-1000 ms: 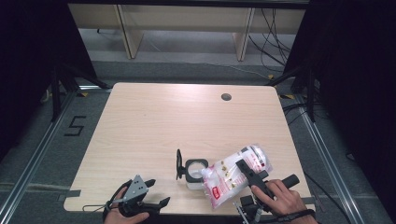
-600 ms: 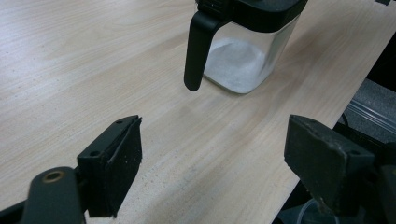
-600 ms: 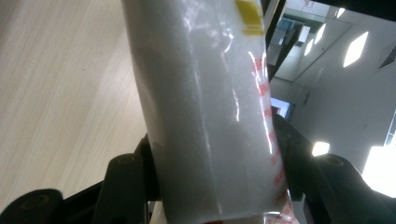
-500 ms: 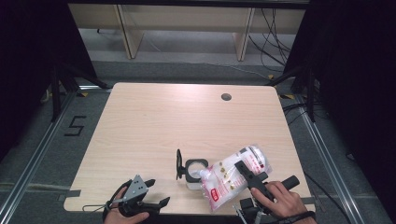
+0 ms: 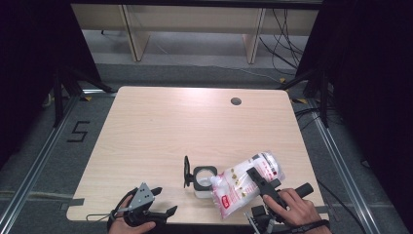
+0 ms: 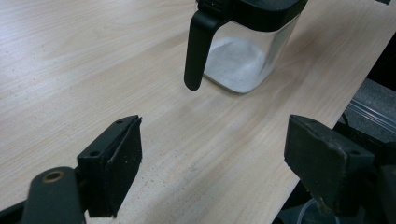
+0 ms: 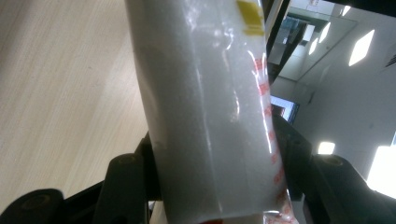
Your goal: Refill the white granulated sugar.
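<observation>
The right gripper is grasping a white plastic pouch with red print, and its jaws are pressing on both sides of the pouch, as the right gripper view is showing closely. The pouch is lying tilted, with its lower corner pointing toward a clear square jar that is standing just to the left of this gripper. The pouch seems to be reaching over the jar's open mouth, though I cannot say if it is touching the rim. The jar's black lid is standing open and upright on the far side from the pouch.

The left gripper is resting released near the front edge of the tabletop, with its jaws spread wide and nothing between them. In the left gripper view, the jar is standing ahead of the jaws, apart from them, with some white powder lying in its bottom and a black handle hanging down its side.
</observation>
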`<state>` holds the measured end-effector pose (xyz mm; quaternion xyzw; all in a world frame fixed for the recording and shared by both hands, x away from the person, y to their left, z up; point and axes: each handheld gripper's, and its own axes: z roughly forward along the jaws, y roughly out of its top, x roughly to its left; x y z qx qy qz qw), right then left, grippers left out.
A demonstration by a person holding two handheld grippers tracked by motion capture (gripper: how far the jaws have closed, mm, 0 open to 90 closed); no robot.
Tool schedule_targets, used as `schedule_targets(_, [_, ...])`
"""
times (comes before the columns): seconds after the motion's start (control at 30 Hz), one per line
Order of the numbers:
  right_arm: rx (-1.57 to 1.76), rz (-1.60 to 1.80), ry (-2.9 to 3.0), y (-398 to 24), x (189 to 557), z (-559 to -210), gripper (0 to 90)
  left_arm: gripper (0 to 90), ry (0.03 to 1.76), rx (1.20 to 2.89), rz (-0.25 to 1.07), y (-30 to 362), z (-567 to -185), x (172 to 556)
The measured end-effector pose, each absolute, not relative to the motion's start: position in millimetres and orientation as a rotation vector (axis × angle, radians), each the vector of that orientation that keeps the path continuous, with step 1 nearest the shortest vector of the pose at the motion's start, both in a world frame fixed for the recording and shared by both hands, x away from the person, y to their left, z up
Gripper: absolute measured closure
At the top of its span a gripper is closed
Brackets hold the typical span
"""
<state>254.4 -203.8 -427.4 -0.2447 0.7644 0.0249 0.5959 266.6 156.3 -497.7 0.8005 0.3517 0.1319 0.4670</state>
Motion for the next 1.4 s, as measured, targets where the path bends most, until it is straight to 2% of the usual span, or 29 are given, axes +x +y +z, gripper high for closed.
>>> schedule_targets(1.4, [-0.579,0.065,1.801,-207.4,260.6,-436.9,54.1,19.1,0.834,1.99,0.338,156.4,-497.4,267.5])
